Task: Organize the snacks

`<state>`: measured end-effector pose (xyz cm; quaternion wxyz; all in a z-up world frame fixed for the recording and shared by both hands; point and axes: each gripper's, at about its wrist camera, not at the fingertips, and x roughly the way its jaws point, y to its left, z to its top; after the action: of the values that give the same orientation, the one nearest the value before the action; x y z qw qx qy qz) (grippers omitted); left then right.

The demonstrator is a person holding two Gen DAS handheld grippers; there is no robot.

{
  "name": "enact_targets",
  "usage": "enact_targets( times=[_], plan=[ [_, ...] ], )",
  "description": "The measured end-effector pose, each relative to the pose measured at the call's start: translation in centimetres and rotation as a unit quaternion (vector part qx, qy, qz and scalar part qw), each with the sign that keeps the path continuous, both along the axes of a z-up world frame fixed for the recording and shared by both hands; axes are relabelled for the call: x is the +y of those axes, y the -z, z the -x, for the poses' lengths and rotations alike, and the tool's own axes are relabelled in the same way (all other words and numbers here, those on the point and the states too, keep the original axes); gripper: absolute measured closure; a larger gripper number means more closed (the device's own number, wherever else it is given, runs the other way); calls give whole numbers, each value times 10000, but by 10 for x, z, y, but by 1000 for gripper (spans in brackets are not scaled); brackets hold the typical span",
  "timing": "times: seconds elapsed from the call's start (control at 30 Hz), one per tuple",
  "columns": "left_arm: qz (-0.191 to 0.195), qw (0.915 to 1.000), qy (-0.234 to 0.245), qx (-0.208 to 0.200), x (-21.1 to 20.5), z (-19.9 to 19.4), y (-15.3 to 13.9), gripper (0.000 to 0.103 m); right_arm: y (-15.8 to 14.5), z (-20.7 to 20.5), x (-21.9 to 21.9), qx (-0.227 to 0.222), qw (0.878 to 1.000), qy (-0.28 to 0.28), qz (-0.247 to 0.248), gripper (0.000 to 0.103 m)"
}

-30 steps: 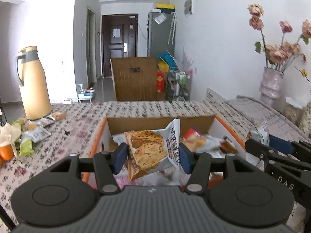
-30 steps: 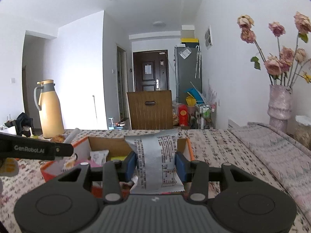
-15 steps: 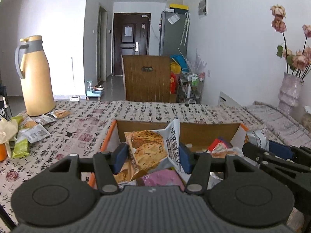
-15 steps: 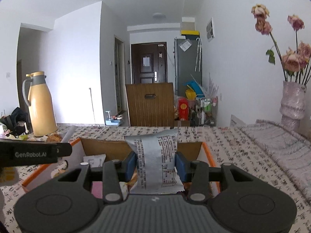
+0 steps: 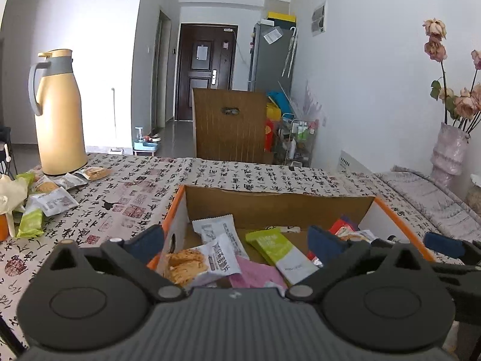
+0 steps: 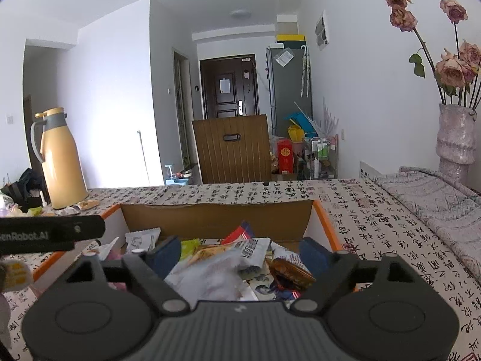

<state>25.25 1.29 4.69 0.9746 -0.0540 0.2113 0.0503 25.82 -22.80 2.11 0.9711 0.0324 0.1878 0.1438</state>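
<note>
An open cardboard box (image 5: 279, 207) with an orange rim stands on the table and holds several snack packets. My left gripper (image 5: 236, 242) hangs over its near left side, jaws opening wide, with nothing pressed between the pads. Below it a biscuit packet (image 5: 198, 266) lies loose in the box beside a green packet (image 5: 279, 248) and a pink one (image 5: 255, 273). My right gripper (image 6: 240, 255) is over the same box (image 6: 216, 219), jaws opening too. A white packet (image 6: 228, 267), blurred, lies on the pile beneath it, free of both pads.
A yellow thermos jug (image 5: 58, 114) stands at the table's far left, with loose snack packets (image 5: 51, 192) scattered in front of it. A vase of dried roses (image 6: 455, 138) stands at the right. A wooden chair back (image 5: 230, 126) rises behind the table.
Both grippers went from shut to wide open. The biscuit packet and the white packet left their pads and dropped into the box. Both hands came in closer over the box.
</note>
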Motion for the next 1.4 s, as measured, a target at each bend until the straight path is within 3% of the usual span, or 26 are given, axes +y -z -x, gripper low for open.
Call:
enact_targets(
  times=[0.03, 0.3, 0.57, 0.73, 0.97, 1.4],
  plan=[
    [-8, 10000, -7, -3, 0, 1, -1, 0, 0, 1, 0, 4, 10000, 21, -11, 0],
    [3, 9998, 16, -191, 0, 22, -20, 0, -10, 10, -6, 10, 10000, 86, -42, 0],
    [-168, 9993, 181, -282, -3, 75, -30, 0, -25, 59, -18, -26, 10000, -14, -11, 0],
    [-199, 9993, 213, -239, 1, 112, -22, 0, -24, 99, -25, 33, 9999, -162, 47, 0],
    [-78, 9995, 269, 117, 9, 147, 1, 0, -11, 142, -31, 291, 9991, -276, 115, 0],
    [-8, 9970, 580, 505, 3, 177, 28, 0, 13, 176, -38, 773, 9965, -292, 90, 0]
  ],
)
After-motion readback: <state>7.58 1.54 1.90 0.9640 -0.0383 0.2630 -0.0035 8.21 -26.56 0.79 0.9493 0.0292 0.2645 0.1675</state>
